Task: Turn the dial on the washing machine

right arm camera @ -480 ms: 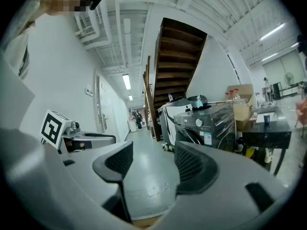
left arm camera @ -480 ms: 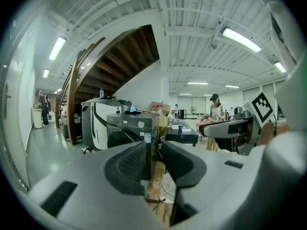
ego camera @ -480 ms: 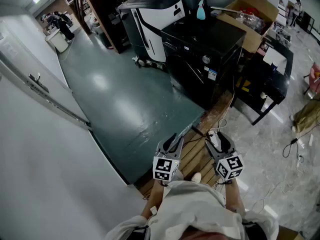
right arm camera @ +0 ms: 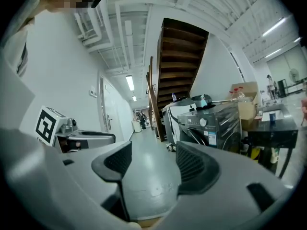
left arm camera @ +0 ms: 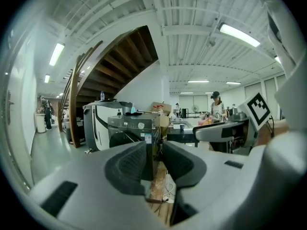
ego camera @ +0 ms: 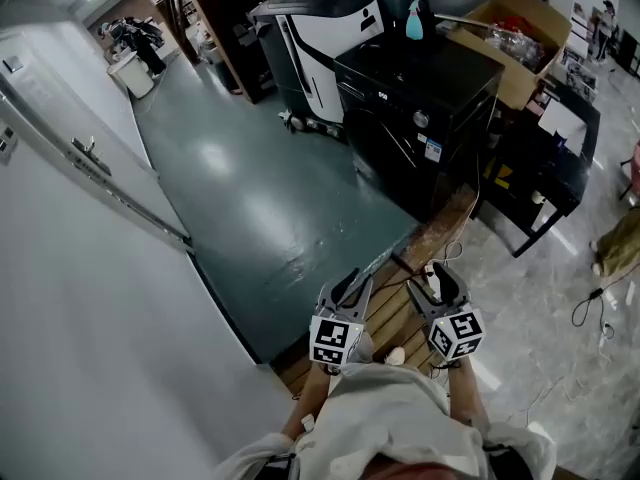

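Observation:
The black washing machine (ego camera: 420, 108) stands far ahead across the green floor, its round silver dial (ego camera: 421, 120) on the front panel. Both grippers are held low in front of me, well short of it. My left gripper (ego camera: 345, 290) has its jaws a narrow gap apart with nothing between them; through that gap the left gripper view shows the machine (left arm camera: 129, 128) and its dial (left arm camera: 140, 125). My right gripper (ego camera: 440, 280) stands open and empty. In the right gripper view the dial (right arm camera: 203, 122) lies to the right of the jaws.
A white-and-black appliance (ego camera: 310, 28) stands left of the washer, a cardboard box (ego camera: 510, 38) and black table (ego camera: 545, 158) to its right. A blue spray bottle (ego camera: 414, 18) sits on top. Wooden boards (ego camera: 395, 313), cables and a power strip (ego camera: 432, 278) lie underfoot. A white wall (ego camera: 80, 268) runs along the left.
The head view has shifted slightly, so the washer sits a little further right in the picture. Both grippers keep the same pose side by side.

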A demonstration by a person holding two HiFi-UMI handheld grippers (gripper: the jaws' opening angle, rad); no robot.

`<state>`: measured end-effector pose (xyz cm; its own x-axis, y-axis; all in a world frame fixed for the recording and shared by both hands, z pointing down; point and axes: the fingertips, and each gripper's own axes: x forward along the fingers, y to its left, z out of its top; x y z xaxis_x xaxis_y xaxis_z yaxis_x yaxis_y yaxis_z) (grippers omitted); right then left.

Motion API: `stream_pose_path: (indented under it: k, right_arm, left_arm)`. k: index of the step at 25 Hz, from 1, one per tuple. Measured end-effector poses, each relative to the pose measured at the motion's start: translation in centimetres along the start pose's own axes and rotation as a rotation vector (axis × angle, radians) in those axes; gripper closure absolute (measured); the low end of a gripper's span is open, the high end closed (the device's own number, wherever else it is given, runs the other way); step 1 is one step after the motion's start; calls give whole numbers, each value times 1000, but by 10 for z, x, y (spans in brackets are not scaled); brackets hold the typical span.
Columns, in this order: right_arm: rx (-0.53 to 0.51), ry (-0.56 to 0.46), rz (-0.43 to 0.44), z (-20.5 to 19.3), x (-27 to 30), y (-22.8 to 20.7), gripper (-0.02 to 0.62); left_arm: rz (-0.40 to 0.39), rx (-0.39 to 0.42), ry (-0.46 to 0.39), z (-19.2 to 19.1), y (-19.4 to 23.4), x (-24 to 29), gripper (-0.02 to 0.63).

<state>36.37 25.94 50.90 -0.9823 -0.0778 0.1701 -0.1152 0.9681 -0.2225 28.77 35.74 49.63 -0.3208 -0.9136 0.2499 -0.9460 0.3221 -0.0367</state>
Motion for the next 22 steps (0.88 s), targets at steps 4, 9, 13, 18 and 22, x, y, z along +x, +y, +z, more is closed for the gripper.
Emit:
stream_pose_path:
  k: [4, 9, 13, 18, 22]
  right_arm:
    - [-1, 13, 31, 0, 14, 2, 307]
    - [8, 32, 50, 2, 44, -5, 311]
    - [10, 47, 49, 11, 71, -13, 319]
    - [3, 72, 21, 31, 104, -21, 324]
    - [7, 87, -2, 52, 128, -19, 326]
  left_arm:
    - [7, 6, 15, -1, 4, 6, 499]
    - [7, 1, 28, -1, 20, 24, 499]
    - [3, -2, 35, 4, 43, 44, 499]
    - [-14, -9, 41, 23, 75, 63, 499]
    - [-41, -11, 43, 44, 102, 76, 499]
